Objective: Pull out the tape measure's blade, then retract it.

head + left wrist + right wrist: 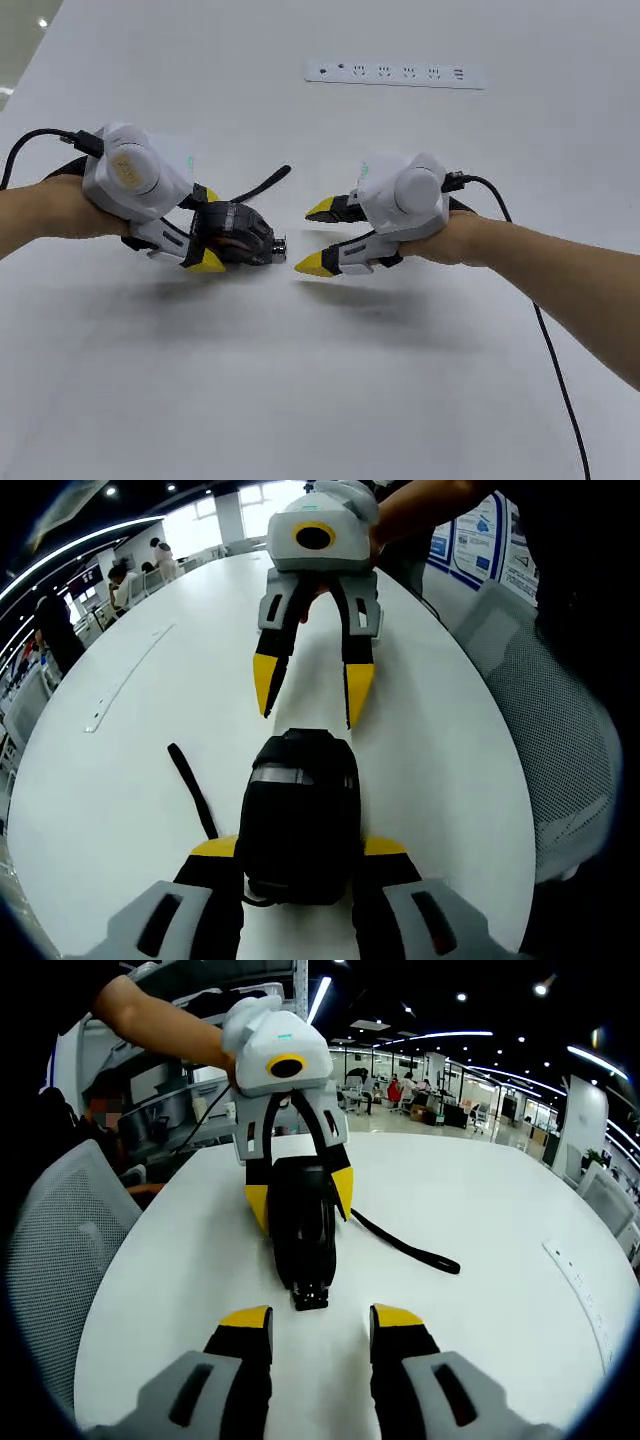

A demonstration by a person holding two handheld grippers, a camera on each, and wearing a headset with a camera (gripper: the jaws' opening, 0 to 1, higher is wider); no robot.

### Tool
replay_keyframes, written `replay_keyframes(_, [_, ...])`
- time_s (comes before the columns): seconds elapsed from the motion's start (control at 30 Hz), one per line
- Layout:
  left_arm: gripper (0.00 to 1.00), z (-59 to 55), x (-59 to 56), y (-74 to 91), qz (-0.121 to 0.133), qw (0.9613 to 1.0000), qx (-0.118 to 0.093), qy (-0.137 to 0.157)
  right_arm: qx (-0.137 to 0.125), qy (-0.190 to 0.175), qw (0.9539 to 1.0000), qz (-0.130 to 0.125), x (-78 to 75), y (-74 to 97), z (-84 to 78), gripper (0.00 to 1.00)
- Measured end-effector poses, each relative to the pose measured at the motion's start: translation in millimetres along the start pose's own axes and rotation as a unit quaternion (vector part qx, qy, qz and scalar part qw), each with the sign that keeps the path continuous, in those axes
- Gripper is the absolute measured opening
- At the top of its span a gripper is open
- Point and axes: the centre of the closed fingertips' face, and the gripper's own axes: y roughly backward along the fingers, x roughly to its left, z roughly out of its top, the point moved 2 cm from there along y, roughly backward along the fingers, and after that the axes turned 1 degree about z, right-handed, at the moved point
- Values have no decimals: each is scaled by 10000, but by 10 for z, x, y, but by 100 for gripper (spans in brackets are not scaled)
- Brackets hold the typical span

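Observation:
A black tape measure (238, 234) (298, 815) (304, 1225) rests on the white table, its wrist strap (262, 184) (405, 1246) trailing behind. My left gripper (208, 232) (300, 848) is shut on its body, yellow tips on either side. The blade's metal end hook (279, 245) (311, 1296) sticks out toward my right gripper (316, 237) (321, 1318). That gripper is open, its yellow-tipped jaws spread just short of the hook and not touching it. In the left gripper view the right gripper (310, 690) faces me, jaws apart, just beyond the case.
A white power strip (395, 73) (587, 1295) lies at the far side of the table (320, 400). Black cables run from both grippers, one down the right side (560, 390). Grey mesh chairs (560, 700) (60, 1250) stand by the table edge.

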Motion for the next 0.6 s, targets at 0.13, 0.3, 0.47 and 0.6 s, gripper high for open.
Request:
replay_keyframes(0.13, [36, -6, -6, -26, -42, 10000, 33, -57, 97, 98, 9999, 100, 31, -107, 11, 33])
replay_keyframes(0.3, [35, -12, -8, -37, -67, 10000, 23, -67, 179, 145, 9994, 251, 73, -220, -10, 25])
replay_keyframes(0.47, [35, -16, -2, -29, -76, 10000, -2, -31, 214, 154, 9993, 273, 68, -290, -2, 20])
replay_keyframes(0.6, [35, -13, -3, -28, -96, 9999, -48, -13, 214, 47, 9992, 336, 44, -297, -24, 17])
